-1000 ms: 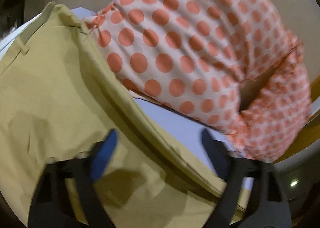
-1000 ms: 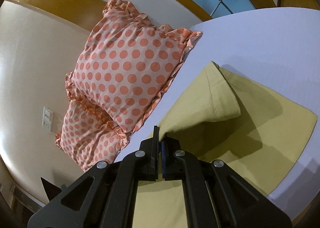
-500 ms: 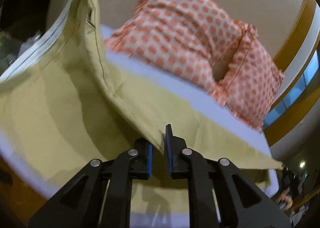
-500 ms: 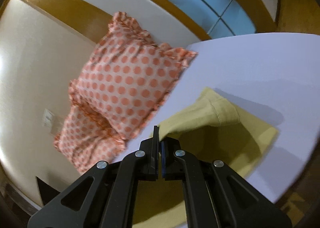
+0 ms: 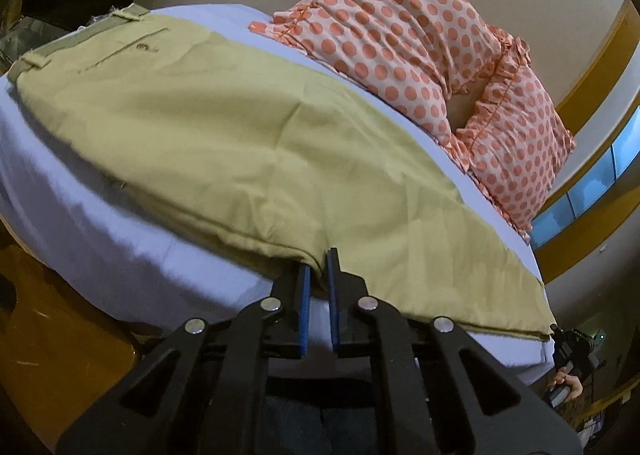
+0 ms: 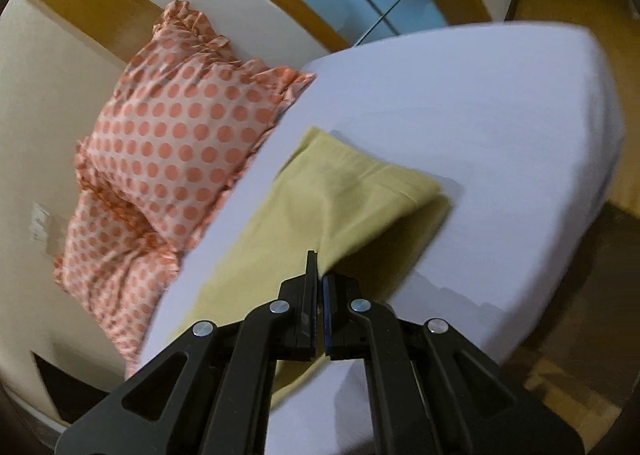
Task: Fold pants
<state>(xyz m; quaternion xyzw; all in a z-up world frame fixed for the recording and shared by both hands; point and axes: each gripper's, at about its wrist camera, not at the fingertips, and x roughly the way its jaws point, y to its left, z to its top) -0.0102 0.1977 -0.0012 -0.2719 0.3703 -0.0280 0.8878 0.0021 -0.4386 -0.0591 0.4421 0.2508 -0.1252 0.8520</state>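
Note:
Khaki pants (image 5: 224,143) lie lengthwise across a bed with a pale lilac sheet (image 5: 100,227), waistband and back pocket at the far left. My left gripper (image 5: 318,267) is shut on the near folded edge of the pants by the crotch. In the right wrist view the pants' leg end (image 6: 352,191) is lifted and doubled over the layer beneath. My right gripper (image 6: 319,267) is shut on that leg's near edge.
Two pink pillows with orange polka dots (image 5: 420,51) lean on the wall behind the pants; they also show in the right wrist view (image 6: 176,143). The sheet (image 6: 500,135) extends past the leg end. Wooden floor (image 5: 60,343) lies below the bed's edge.
The left gripper shut on the pants' edge and pulled it down flat toward the bed's near side. The right gripper, still shut, carried the leg end nearer, over the lower layer.

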